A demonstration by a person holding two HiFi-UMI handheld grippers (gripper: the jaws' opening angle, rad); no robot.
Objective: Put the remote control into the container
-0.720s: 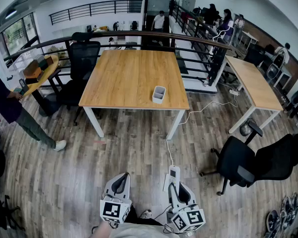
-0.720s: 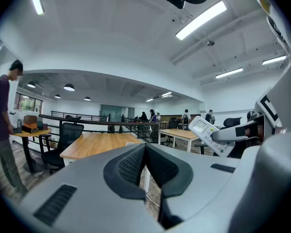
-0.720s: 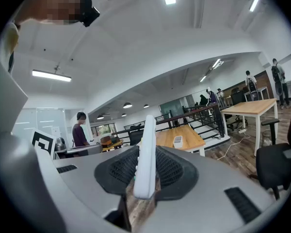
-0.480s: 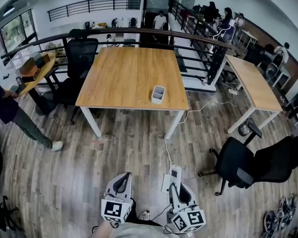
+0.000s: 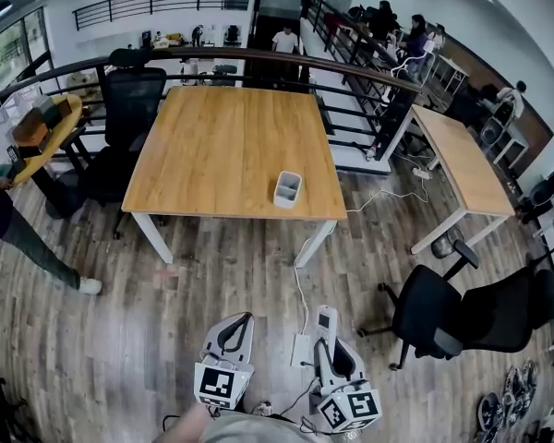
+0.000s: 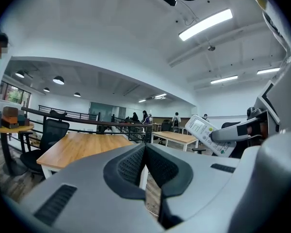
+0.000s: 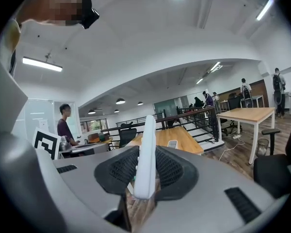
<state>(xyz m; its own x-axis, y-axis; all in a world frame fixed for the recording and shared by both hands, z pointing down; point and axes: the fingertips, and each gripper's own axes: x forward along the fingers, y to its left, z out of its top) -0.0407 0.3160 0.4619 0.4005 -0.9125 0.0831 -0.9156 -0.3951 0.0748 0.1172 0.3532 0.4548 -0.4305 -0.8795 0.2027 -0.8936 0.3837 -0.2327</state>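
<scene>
My right gripper (image 5: 326, 335) is shut on a white remote control (image 5: 324, 326) that stands on edge between its pads (image 7: 146, 154). The same remote (image 6: 207, 134) shows at the right of the left gripper view. My left gripper (image 5: 241, 322) hangs beside it with its jaws shut and nothing in them (image 6: 145, 165). A small white container (image 5: 287, 189) stands near the front edge of the wooden table (image 5: 203, 150), well ahead of both grippers. It also shows small in the right gripper view as the container (image 7: 172, 143).
A black office chair (image 5: 452, 307) stands on the floor to my right. A second wooden table (image 5: 460, 160) is at the right, and a railing (image 5: 258, 63) runs behind the main table. A white cable (image 5: 303, 293) trails over the wood floor. A person (image 5: 5, 215) stands at the far left.
The view has moved forward: the table and container sit closer and lower in the head view. The right gripper still carries the remote. The person at the left has slid toward the edge.
</scene>
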